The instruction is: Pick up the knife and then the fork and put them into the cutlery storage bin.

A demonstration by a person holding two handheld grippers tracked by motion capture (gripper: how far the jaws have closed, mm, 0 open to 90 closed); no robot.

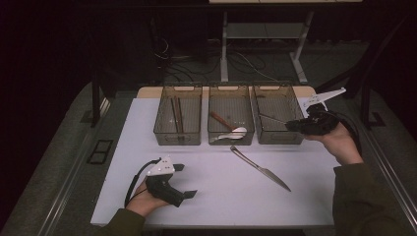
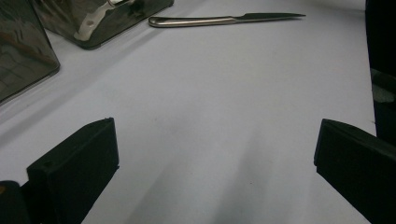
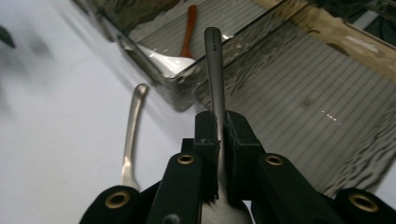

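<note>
Clamping a slim steel utensil handle [image 3: 214, 70], my right gripper [image 1: 295, 125] hovers over the right-hand clear plastic bin [image 1: 278, 138]; its working end is hidden. My left gripper [image 1: 186, 180] rests wide open, empty.

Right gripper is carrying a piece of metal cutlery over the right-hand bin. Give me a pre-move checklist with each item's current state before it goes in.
1. Right gripper clamped on the metal utensil: ok.
2. Utensil handle over the right bin: ok.
3. Right bin free of other items: cannot tell, its floor is partly hidden.
4. Utensil type, fork or spoon: cannot tell, its head is hidden behind the jaws.
5. Left gripper open, resting away from the bins: ok.
6. Knife on the table, outside any bin: not ok.
</note>
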